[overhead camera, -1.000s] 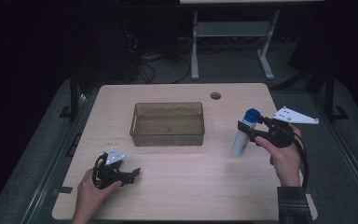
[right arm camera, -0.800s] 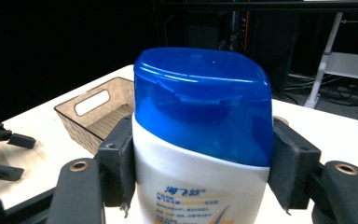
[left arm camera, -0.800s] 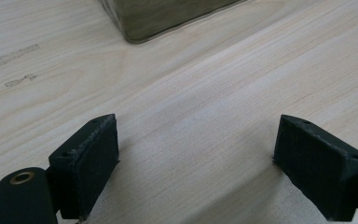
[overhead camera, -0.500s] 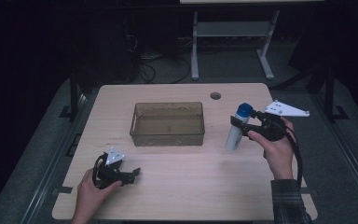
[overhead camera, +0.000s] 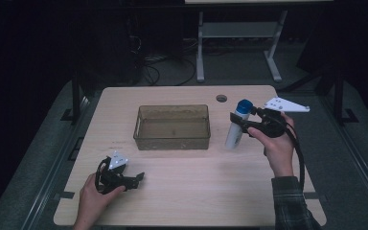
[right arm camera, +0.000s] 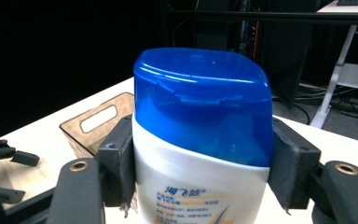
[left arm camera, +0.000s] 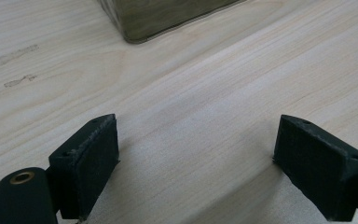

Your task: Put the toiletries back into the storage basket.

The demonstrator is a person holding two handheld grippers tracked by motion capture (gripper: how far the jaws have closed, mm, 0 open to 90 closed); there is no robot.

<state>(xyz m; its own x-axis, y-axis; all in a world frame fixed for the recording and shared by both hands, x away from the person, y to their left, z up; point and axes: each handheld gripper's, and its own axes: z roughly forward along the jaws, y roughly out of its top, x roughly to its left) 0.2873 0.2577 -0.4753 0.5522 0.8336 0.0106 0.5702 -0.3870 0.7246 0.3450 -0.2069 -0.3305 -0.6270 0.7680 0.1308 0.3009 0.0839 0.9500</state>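
A white bottle with a blue cap [overhead camera: 237, 125] hangs upright just right of the clear brown bin [overhead camera: 172, 127], lifted off the wooden table [overhead camera: 249, 191]. My right gripper [overhead camera: 242, 122] is shut on it just below the cap. In the right gripper view the bottle [right arm camera: 200, 140] sits between both pads [right arm camera: 119, 165], with the bin [right arm camera: 98, 122] behind at the left. My left gripper [overhead camera: 139, 178] rests on the table near the front left, open; its pads [left arm camera: 91, 161] stand wide apart over bare wood, with a corner of the bin [left arm camera: 158, 18] ahead.
A round cable hole [overhead camera: 221, 98] lies in the table behind the bottle. A white desk frame [overhead camera: 239, 43] stands on the dark floor beyond the far edge. The right gripper's cable [overhead camera: 299, 158] trails along the forearm.
My right gripper has carried the bottle leftward and slightly up, closer to the bin's right side. The left gripper has stayed in place.
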